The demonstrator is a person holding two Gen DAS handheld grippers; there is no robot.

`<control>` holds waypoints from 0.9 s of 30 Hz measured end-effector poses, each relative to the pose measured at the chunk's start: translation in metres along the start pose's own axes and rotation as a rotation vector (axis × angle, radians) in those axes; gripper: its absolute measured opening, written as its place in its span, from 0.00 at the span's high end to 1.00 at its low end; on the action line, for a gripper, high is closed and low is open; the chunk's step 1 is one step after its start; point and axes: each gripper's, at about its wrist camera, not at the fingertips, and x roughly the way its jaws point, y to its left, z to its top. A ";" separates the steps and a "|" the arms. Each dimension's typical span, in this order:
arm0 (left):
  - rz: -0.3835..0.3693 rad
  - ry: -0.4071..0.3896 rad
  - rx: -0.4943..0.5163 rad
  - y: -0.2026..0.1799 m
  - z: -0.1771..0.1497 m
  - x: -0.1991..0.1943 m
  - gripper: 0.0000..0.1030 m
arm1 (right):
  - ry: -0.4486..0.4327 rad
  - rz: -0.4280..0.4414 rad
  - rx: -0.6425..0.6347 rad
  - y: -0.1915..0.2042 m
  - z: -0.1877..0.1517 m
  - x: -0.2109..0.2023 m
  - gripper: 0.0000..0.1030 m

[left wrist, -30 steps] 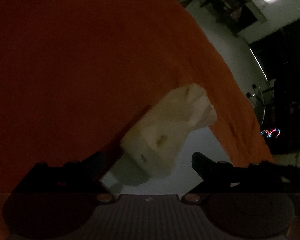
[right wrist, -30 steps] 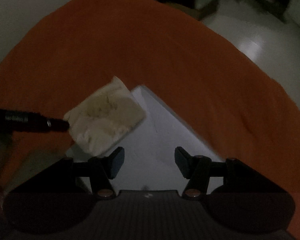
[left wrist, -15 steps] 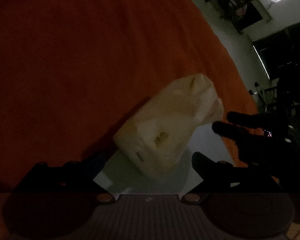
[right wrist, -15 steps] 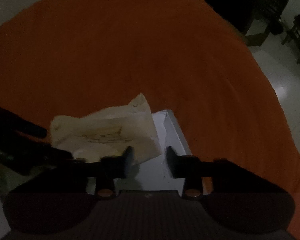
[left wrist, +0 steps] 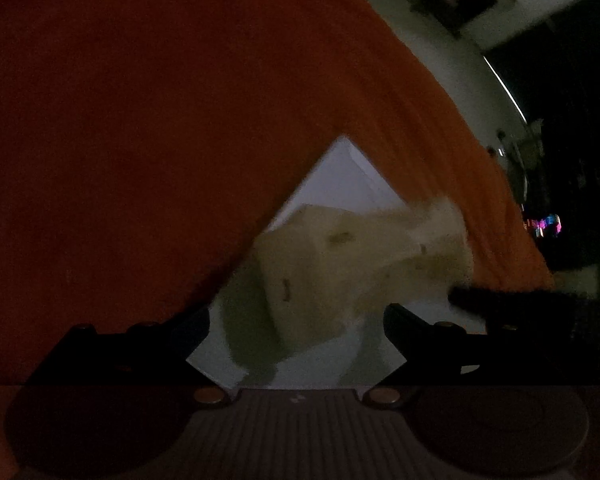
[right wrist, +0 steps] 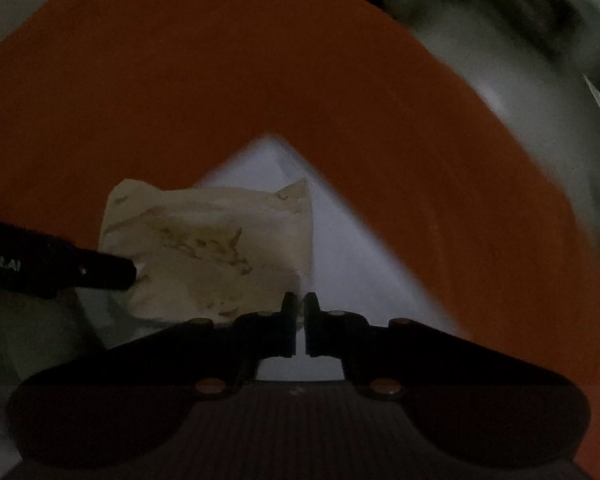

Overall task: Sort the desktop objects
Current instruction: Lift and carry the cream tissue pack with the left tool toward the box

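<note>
tissue pack (right wrist: 212,248), pale cream with faint printed marks, sits low and centre-left in the right wrist view, lying partly over a white box (right wrist: 332,240) whose pointed corner rises toward the middle of the frame. orange cloth (right wrist: 260,72) fills the upper half of that view and wraps around both sides of the box. the right gripper (right wrist: 299,312) is at lower centre with its jaws drawn almost together, only a thin slit between them, pinching the lower right corner of the pack's wrapper. at left edge of the same view a black finger (right wrist: 100,270) of the left gripper (left wrist: 296,324) pokes in and touches the pack's left side; whether it presses is hard to tell in the dim light. in the left wrist view the tissue pack (left wrist: 340,268) lies blurred at centre, slightly right, on the white box (left wrist: 340,176), with the orange cloth (left wrist: 160,100) covering the upper left and centre. the left gripper's jaws stand wide apart at the bottom of the frame, the pack lying between and beyond the tips without either pad clearly closed on it. a dark finger (left wrist: 500,300) of the right gripper enters at the right edge, just beside the pack's right end.
</note>
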 end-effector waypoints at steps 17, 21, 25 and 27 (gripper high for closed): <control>0.074 0.041 0.576 -0.058 -0.037 0.024 0.18 | -0.015 -0.154 0.437 -0.005 -0.103 -0.022 0.95; 0.046 0.050 0.603 -0.062 -0.039 0.026 0.46 | 0.006 -0.139 0.457 -0.005 -0.105 -0.023 0.91; 0.006 0.043 0.616 -0.065 -0.043 0.033 0.71 | 0.025 -0.130 0.473 -0.009 -0.106 -0.019 0.62; -0.010 0.041 0.618 -0.066 -0.043 0.036 0.77 | 0.017 -0.146 0.476 -0.010 -0.107 -0.019 0.60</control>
